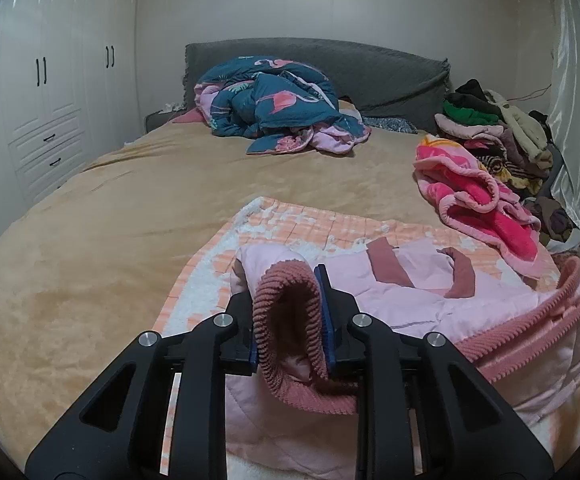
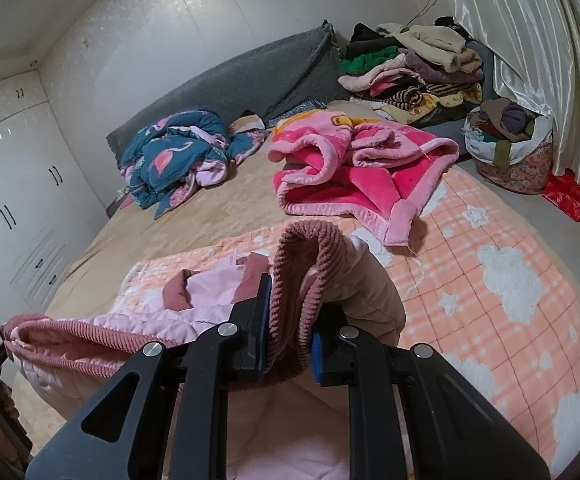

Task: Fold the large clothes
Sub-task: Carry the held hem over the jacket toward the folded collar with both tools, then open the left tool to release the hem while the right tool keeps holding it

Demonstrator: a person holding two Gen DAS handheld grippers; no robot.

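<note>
A light pink quilted jacket (image 1: 429, 300) with dusty-rose ribbed cuffs and hem lies on an orange plaid blanket (image 1: 309, 224) at the near end of the bed. My left gripper (image 1: 288, 320) is shut on one ribbed cuff (image 1: 286, 320), held just above the blanket. My right gripper (image 2: 290, 324) is shut on the other ribbed cuff (image 2: 305, 264) of the jacket (image 2: 130, 324). The ribbed hem (image 2: 90, 340) sags between the two grippers. The collar area (image 2: 210, 288) lies flat on the blanket (image 2: 489, 280).
A crumpled hot-pink blanket (image 2: 349, 172) lies just beyond the jacket. A teal flamingo quilt (image 1: 274, 108) is heaped near the grey headboard (image 1: 369, 68). A stack of folded clothes (image 2: 413, 68) and a full cloth basket (image 2: 509, 148) stand at the right by the curtain. White wardrobes (image 1: 50, 92) are on the left.
</note>
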